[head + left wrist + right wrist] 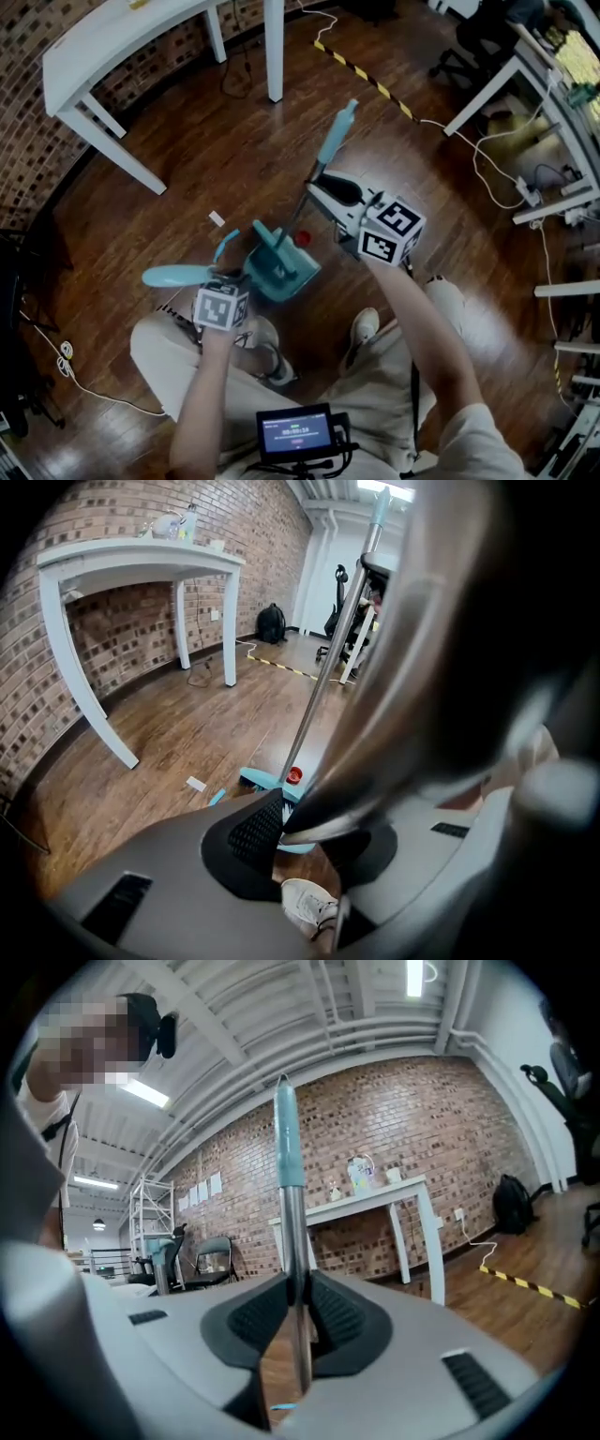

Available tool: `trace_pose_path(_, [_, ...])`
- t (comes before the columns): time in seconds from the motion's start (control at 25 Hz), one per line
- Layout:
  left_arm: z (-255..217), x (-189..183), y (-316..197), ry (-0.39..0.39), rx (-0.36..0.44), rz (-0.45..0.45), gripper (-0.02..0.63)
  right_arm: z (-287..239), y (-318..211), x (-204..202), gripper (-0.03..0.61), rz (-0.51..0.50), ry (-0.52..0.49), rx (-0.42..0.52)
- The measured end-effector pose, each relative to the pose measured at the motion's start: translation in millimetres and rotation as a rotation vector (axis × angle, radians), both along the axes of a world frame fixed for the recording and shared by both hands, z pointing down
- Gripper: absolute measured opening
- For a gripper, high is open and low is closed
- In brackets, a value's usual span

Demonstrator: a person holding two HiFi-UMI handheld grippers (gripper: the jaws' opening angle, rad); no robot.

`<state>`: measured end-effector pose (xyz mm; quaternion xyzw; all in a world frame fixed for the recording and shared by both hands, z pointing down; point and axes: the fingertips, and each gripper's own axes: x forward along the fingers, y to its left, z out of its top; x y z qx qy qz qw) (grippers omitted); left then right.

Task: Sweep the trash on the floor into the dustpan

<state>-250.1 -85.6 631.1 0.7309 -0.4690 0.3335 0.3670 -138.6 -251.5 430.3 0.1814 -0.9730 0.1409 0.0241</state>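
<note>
My right gripper (325, 194) is shut on the metal pole of the broom (296, 1241), whose teal grip (339, 129) rises above the jaws. The broom pole (328, 658) slants down to a teal broom head (261, 780) on the floor. My left gripper (225, 295) is shut on the metal pole of the teal dustpan (279, 270); the teal end of that pole (178, 275) sticks out to the left. A red bottle cap (302, 239) lies beside the dustpan and broom head. A white paper scrap (217, 218) lies farther left on the floor.
A white table (103, 47) stands by the brick wall at the back left. More desks, an office chair (464, 42) and cables (487, 159) are at the right. Yellow-black floor tape (361, 75) runs behind. The person's shoes (361, 328) are close to the dustpan.
</note>
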Motion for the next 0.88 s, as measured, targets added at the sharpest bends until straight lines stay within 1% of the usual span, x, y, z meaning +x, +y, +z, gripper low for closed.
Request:
trace_pose_path(0.24, [1.9, 0.4, 3.1, -0.001, 0.003, 0.008, 0.087, -25.6, 0.7, 24.6, 0.087, 0.042, 0.015, 0.049])
trace_pose_path(0.52, [2.6, -0.3, 2.4, -0.005, 0.008, 0.022, 0.091, -45.8, 3.5, 35.6, 0.087, 0.062, 0.009, 0.055])
trace_pose_path(0.6, [4.2, 0.4, 2.7, 0.005, -0.001, 0.025, 0.111, -49.3, 1.2, 42.0, 0.087, 0.077, 0.001, 0.036])
trace_pose_path(0.72, [6.2, 2.5, 2.1, 0.032, -0.008, 0.021, 0.178, -55.3, -2.1, 53.1, 0.087, 0.098, -0.024, 0.016])
trace_pose_path(0.8, [4.9, 1.6, 1.0, 0.041, 0.008, 0.012, 0.210, -62.4, -1.6, 59.3, 0.087, 0.105, -0.046, 0.018])
trace_pose_path(0.84, [2.4, -0.3, -0.4, 0.042, 0.025, 0.005, 0.210, -65.9, -0.9, 61.8, 0.087, 0.108, -0.053, 0.022])
trace_pose_path(0.88, [-1.5, -3.2, -2.6, 0.042, 0.047, -0.007, 0.223, -68.8, -0.1, 63.9, 0.087, 0.111, -0.057, 0.027])
